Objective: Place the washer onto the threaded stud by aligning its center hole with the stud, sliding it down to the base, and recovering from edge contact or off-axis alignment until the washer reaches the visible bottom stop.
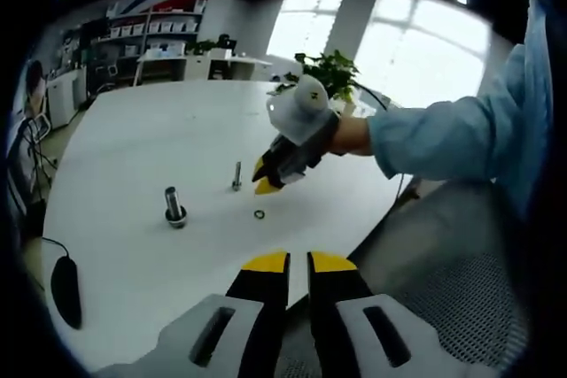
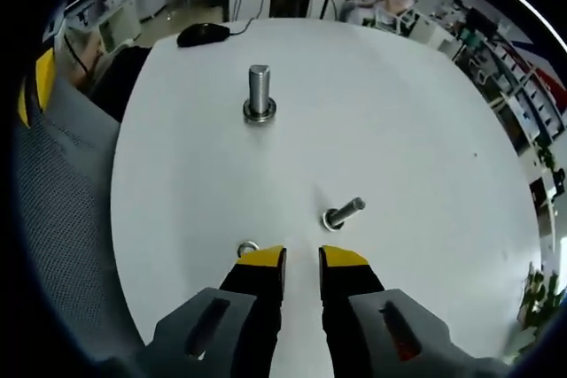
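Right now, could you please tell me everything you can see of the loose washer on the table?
The washer is a small, thin metal ring, shiny grey, with an open centre hole. It lies flat on the white table, loose, not on any stud. In the right gripper view it sits just ahead of the right gripper, beside its left fingertip; whether they touch is unclear. The slim threaded stud stands apart from it. In the left gripper view it shows as a dark ring.

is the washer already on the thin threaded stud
No, in the left gripper view the washer lies flat on the white table, apart from the thin threaded stud, just below the right hand-held gripper.
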